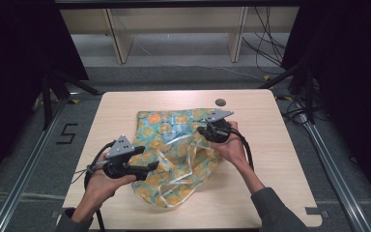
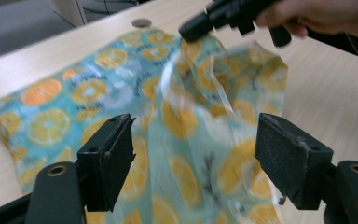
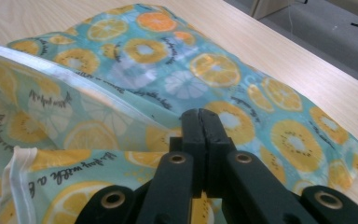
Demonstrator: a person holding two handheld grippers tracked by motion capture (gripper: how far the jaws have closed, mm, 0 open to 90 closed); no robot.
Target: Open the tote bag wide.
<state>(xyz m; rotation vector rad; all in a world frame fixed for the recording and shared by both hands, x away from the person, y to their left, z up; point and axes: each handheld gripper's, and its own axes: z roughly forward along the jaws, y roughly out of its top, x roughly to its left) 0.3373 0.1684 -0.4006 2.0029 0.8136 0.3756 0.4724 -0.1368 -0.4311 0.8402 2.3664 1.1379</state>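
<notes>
Bag [image 1: 174,145] mid-table [image 1: 280,164], left tongs [image 1: 150,167] at its left edge, right tongs [image 1: 202,130] upon it

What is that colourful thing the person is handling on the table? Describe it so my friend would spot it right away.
Look at the pale wooden table; spread over its middle lies a thin, see-through plastic bag. It is turquoise, printed all over with orange slices, and partly crumpled. The right claw is pinched shut on its lifted edge, while the left claw stands open at its near side. It is the one patterned thing there.
</notes>
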